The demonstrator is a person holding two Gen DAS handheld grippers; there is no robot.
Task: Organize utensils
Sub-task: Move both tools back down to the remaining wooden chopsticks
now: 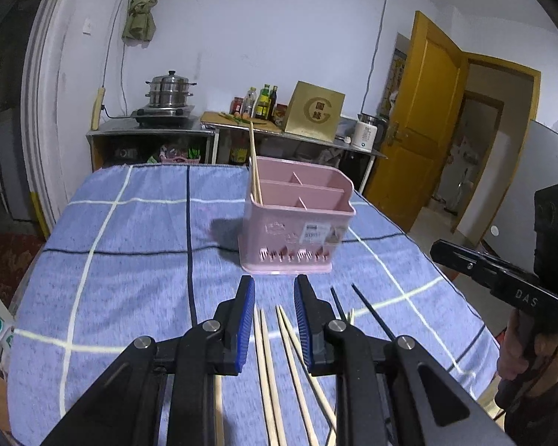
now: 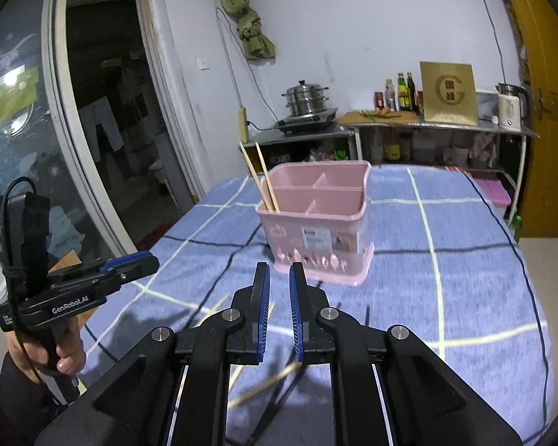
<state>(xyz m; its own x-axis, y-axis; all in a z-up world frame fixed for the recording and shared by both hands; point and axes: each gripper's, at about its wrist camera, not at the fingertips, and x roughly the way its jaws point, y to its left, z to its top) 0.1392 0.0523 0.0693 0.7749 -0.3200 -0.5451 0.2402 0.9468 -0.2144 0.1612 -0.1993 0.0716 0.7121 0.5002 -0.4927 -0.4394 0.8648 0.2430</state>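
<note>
We note the pink utensil holder [image 1: 297, 219] standing upright on the blue checked cloth [image 1: 130, 245] that covers the table. Its top is split by dividers into several compartments. Two pale wooden chopsticks [image 1: 254, 163] lean in the front-left compartment, tips down, sticking well above the rim.

In the left wrist view, the left gripper [image 1: 274, 293] hangs over the cloth just short of the holder. Its blue-padded jaws stand apart with a clear gap and nothing is pinched between them. Below it, loose wooden chopsticks [image 1: 268, 364] lie on the cloth roughly side by side, running toward the camera; they sit in the gap only by line of sight, not in contact with the pads as far as we can see. Two dark chopsticks [image 1: 372, 312] lie just to the right of these.

In the right wrist view, the right gripper [image 2: 279, 278] also points at the holder, its jaws separated by a narrow gap with nothing held. Blurred wooden sticks [image 2: 264, 386] lie on the cloth beneath it.

A hand [image 2: 61, 349] grasps the left gripper's handle; another hand [image 1: 528, 356] grasps the right one's. Behind the table we see a steamer pot [image 1: 170, 89] on a stove.
</note>
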